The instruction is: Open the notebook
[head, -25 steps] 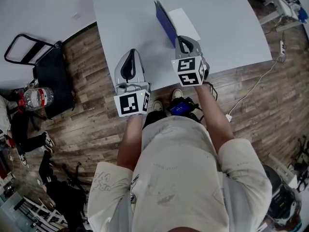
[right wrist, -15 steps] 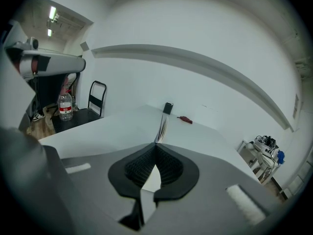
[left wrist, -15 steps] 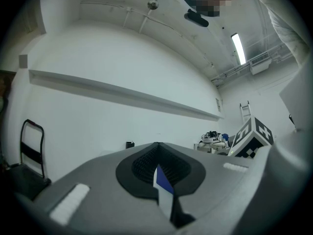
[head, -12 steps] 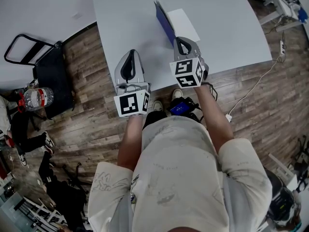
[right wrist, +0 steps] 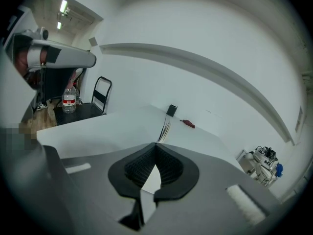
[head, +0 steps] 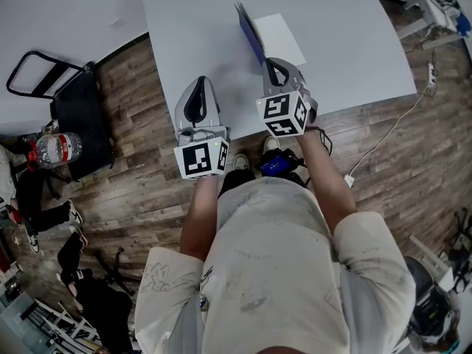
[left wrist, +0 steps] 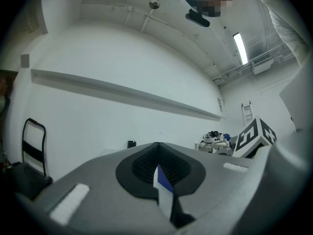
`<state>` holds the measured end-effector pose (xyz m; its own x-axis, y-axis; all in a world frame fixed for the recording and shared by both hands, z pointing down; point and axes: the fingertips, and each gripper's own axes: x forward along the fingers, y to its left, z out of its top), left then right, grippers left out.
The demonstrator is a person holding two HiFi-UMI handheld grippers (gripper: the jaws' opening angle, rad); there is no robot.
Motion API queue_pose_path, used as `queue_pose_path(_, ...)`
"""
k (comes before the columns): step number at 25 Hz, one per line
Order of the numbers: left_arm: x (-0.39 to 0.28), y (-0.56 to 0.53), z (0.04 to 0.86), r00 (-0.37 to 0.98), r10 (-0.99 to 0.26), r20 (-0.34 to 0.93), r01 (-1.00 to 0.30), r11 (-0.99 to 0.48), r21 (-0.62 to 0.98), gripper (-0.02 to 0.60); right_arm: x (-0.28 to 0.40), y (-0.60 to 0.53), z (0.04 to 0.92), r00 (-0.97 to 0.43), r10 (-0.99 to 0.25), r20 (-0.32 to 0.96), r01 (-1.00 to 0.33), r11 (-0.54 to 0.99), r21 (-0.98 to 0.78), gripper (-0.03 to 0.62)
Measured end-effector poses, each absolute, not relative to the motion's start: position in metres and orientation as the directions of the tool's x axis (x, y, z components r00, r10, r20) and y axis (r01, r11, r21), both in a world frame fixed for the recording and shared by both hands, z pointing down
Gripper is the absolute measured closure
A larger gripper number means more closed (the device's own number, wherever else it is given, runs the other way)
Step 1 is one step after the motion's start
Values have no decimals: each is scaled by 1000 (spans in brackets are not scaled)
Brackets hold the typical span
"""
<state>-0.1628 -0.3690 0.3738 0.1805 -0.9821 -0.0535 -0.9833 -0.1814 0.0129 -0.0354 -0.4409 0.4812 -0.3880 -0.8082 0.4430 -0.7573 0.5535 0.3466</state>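
The notebook lies on the white table (head: 346, 35), its blue cover (head: 251, 34) raised almost upright over the white first page (head: 283, 37). My right gripper (head: 274, 63) is shut on the cover's near edge. In the right gripper view the closed jaws (right wrist: 156, 144) pinch that thin sheet, and the fanned page edges (right wrist: 165, 127) run away just beyond the tips. To the left, at the table's front edge and apart from the notebook, my left gripper (head: 200, 81) is shut and holds nothing. Through its pads (left wrist: 157, 144) a strip of the blue cover (left wrist: 164, 182) shows.
A black cart (head: 70, 98) and a water bottle (head: 59, 147) stand on the wooden floor at the left. A second white table (head: 59, 21) lies behind them. A white cable (head: 383, 142) trails at the right. A small black item (right wrist: 171, 110) and a red one (right wrist: 188, 124) lie at the table's far end.
My right gripper has rolled a little, turning its marker cube, and the blue cover stands slightly more upright. The left gripper has not moved.
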Motion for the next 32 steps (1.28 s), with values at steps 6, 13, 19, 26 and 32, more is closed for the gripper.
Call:
queue_pose_path(6,-166,-368,379,171,-984,-47,-985,-172,17,565,-42,-438,485,-392,-808,439,-729,564,388,589)
queue_pose_path(13,-168,-366,377,163,-986,-47,-986,-164,19,565,-46,-435,484,-398,-807,436,-698,575,427,589)
queue_pose_path(19,-171,-369,382,164,-985,-55,-986,-165,23,565,-53,-435,487,-400,-806,436,-661,583,472,589)
queue_pose_path(26,-176,-369,376,154,-987,-44,-988,-155,24,565,-62,-434,483,-407,-803,436,-619,593,515,589)
queue_pose_path(32,-186,-368,376,144,-988,-51,-989,-146,29,565,-76,-432,483,-420,-792,443,-586,609,534,589)
